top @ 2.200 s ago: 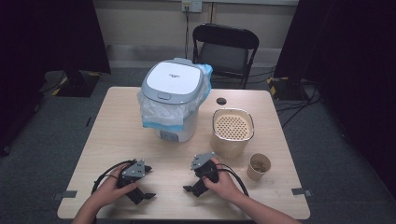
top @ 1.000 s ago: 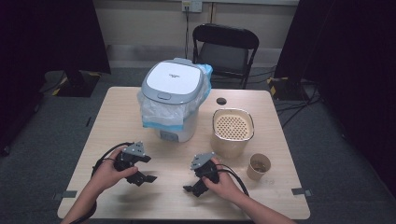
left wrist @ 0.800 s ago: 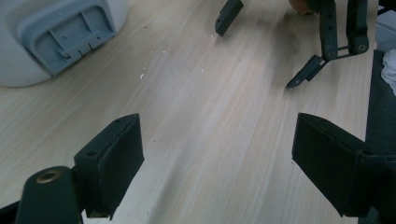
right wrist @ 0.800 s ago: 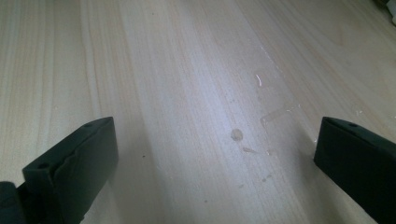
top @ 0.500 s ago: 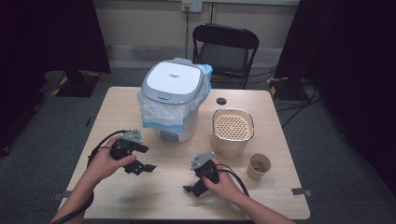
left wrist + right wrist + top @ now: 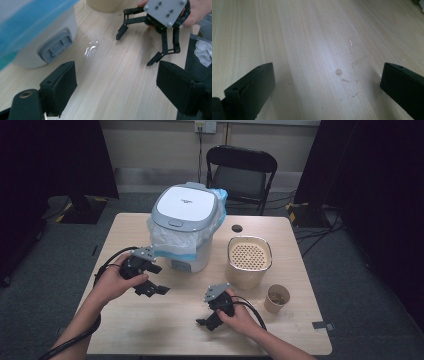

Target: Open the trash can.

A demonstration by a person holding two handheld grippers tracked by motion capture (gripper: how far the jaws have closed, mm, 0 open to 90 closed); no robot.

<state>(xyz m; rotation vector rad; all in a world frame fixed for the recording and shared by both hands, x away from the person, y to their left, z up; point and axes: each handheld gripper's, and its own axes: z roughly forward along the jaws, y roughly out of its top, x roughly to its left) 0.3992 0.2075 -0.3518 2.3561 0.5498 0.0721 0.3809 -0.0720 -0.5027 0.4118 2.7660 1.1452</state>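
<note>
Dark room, pale wood table (image 6: 165,335), wet smears on top. White bin (image 6: 187,215) toward middle of far edge: grey-rimmed lid down, clear-and-blue bag bunched below lid. Left gripper (image 6: 162,280) held just off bin's near side, jaws wide apart, empty, touching nothing. Right gripper (image 6: 205,323) toward near edge, jaws wide apart, empty, low over bare wood.
</note>
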